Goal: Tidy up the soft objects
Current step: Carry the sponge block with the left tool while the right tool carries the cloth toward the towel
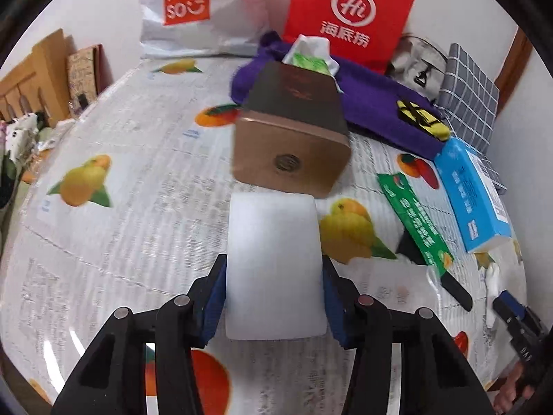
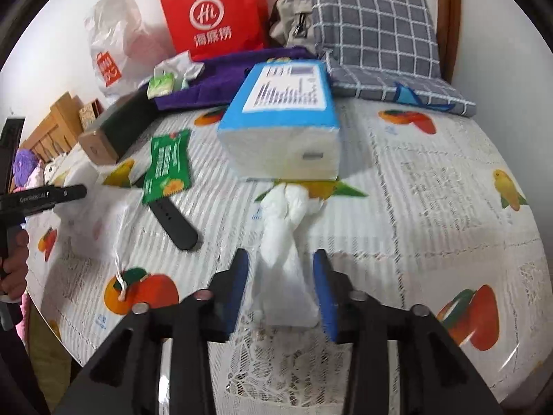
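My left gripper (image 1: 274, 287) is shut on a white soft pack (image 1: 274, 266), its blue pads pressing both sides, just in front of a brown box (image 1: 293, 138). In the right wrist view a crumpled white tissue (image 2: 285, 252) lies between the fingers of my right gripper (image 2: 281, 280), whose pads stand apart from it. The tissue trails from a blue tissue pack (image 2: 283, 128) lying ahead. A purple towel (image 1: 376, 103) with a yellow-black sock (image 1: 421, 117) lies behind the box. A white cloth pouch (image 2: 100, 218) lies at the left.
A green sachet (image 2: 167, 166) and a black strap (image 2: 176, 221) lie between the grippers. A red paper bag (image 1: 349, 14), a Miniso bag (image 1: 193, 10), a grey pouch (image 2: 293, 17) and a checked cushion (image 2: 376, 31) stand at the back. The fruit-print tablecloth (image 1: 121, 242) covers the table.
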`<state>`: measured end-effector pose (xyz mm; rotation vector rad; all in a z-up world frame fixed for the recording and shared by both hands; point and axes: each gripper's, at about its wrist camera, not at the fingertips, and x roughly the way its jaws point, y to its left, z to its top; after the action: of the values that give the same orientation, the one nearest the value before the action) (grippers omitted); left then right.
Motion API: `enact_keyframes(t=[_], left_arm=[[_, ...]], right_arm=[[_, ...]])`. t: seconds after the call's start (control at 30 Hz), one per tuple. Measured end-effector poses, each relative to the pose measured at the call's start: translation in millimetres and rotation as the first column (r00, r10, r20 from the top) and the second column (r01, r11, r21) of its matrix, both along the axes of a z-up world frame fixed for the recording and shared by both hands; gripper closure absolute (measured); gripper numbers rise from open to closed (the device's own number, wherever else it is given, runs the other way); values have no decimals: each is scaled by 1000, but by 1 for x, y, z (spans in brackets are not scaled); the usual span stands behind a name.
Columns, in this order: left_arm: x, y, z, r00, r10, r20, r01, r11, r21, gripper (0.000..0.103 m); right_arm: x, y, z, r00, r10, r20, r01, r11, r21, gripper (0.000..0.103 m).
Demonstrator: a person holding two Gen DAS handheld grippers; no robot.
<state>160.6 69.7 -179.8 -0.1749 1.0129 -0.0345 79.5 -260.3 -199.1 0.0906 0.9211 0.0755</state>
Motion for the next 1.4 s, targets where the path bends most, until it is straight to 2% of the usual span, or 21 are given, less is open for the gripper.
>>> enact_keyframes(t=[0.17,0.23,0.27,0.3,0.33,0.47,0.9,1.4], left_arm=[[-1,9,-3,1000,7,-15,-7,1000,-2,55],[-1,11,-4,1000,8,-18,-8,1000,-3,55],[-2,11,-4,1000,8,-20,-9,1000,-8,55],[-3,12,-3,1000,6,-20,-7,1000,-17,55],[-3,12,-1,1000,2,-14,-2,1000,-27,55],[-7,11,11,1000,-7,9,7,1000,-30,55],[-13,0,62,996,-35,76,38,998,-43,55],[1,-8,113,990,-41,137,49,998,-50,54]], right_arm=[[15,1,-5,1000,-28,-8,28,1000,8,61],[21,7,-11,1000,-19,-17,19,1000,-15,64],[22,12,-13,1000,-14,-2,14,998,-57,70],[23,18,-14,1000,-5,14,7,994,-109,83],[24,22,-14,1000,8,15,-6,992,-125,85],[22,24,-2,999,38,24,-36,997,-74,85],[10,30,68,991,51,123,-43,997,-72,85],[30,42,129,975,81,209,-69,995,-67,85]])
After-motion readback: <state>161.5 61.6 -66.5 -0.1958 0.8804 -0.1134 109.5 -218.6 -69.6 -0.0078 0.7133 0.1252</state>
